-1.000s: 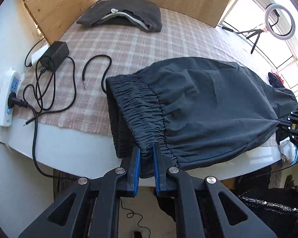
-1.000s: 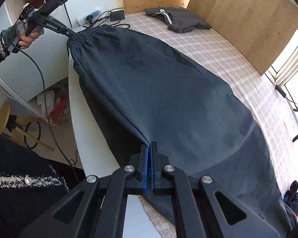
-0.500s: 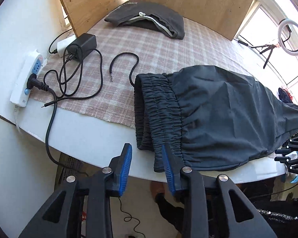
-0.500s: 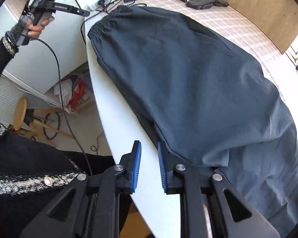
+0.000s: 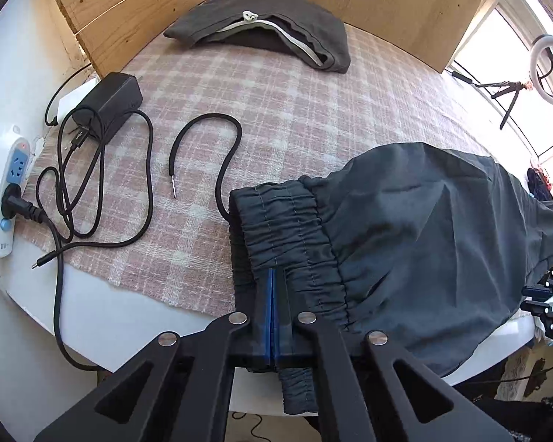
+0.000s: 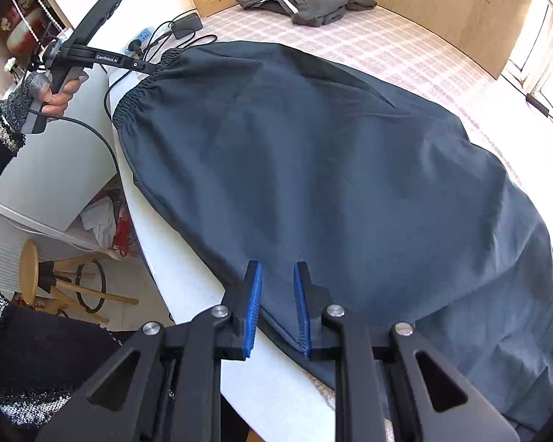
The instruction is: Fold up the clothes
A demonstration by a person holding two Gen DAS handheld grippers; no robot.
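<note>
The dark trousers (image 6: pixel 331 184) lie lengthwise along the worktop (image 6: pixel 188 280) edge, the left gripper (image 5: pixel 274 313) clamped on their elastic waistband to anchor it, the right gripper (image 6: pixel 276 309) spread open over the near hem.

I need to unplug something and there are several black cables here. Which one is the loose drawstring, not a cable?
On the checked cloth, between the black adapter and the trousers' waistband, lies a thick black cord. It curves in an S, runs to the waistband, and ends in a metal tip, with no plug.
</note>
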